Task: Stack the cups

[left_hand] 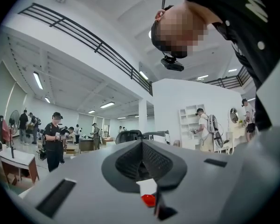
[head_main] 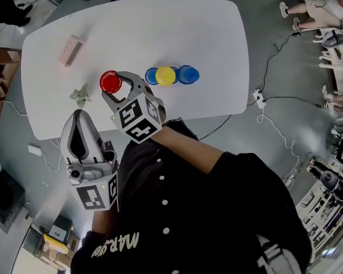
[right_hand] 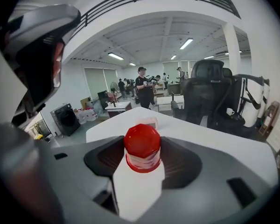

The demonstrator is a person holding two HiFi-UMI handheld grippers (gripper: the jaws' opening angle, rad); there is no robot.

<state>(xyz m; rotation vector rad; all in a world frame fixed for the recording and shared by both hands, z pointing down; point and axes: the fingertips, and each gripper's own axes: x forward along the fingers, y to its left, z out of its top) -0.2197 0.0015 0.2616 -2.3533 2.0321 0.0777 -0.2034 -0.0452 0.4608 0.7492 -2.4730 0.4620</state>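
Note:
A red cup (head_main: 110, 81) sits between the jaws of my right gripper (head_main: 115, 85), held above the near left part of the white table (head_main: 206, 27). In the right gripper view the red cup (right_hand: 142, 146) stands upside down between the dark pads, which press on its sides. Two blue cups (head_main: 151, 76) (head_main: 188, 73) with a yellow cup (head_main: 166, 75) between them stand in a tight row on the table, right of the red one. My left gripper (head_main: 80, 116) hangs off the table's near edge, its tips together and empty, pointing level in the left gripper view (left_hand: 142, 143).
A pink box (head_main: 70, 50) lies at the table's left. A crumpled green thing (head_main: 80, 96) lies near the front left edge. Cables and a power strip (head_main: 259, 99) run over the floor to the right, where people's feet (head_main: 308, 9) show.

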